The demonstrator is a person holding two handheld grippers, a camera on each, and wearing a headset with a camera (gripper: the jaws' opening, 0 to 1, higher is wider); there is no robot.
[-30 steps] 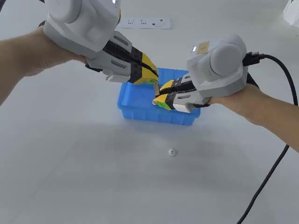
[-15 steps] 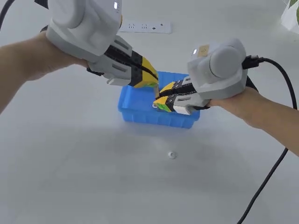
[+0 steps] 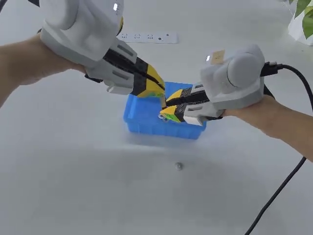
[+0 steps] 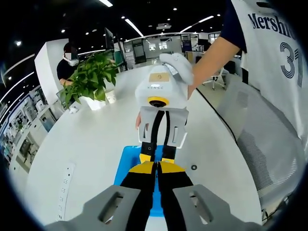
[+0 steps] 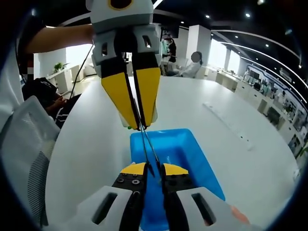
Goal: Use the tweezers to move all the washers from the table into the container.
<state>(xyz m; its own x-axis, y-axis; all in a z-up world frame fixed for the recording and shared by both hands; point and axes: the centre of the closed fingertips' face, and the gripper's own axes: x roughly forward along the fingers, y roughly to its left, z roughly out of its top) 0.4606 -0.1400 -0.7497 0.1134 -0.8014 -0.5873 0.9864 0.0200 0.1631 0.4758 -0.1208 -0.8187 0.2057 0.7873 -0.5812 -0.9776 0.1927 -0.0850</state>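
**Drop-off over the container, one washer to go**

I read this as the release step. My left gripper (image 3: pixel 159 88) is clamped on the tweezers (image 5: pixel 144 139), whose legs run between the narrow-set jaws of my right gripper (image 3: pixel 166 111). I cannot tell whether those jaws are pressing them. Both tips hang over the blue container (image 3: pixel 142 123) at frame centre. One washer (image 3: pixel 179 166) lies on the table (image 3: pixel 73 171), lower centre, apart from the container's near wall. Next I'd swing the tweezers down to it and pinch squarely. Compared with a second ago, the grippers sit over the same spot and the washer hasn't moved; only my view has shifted.
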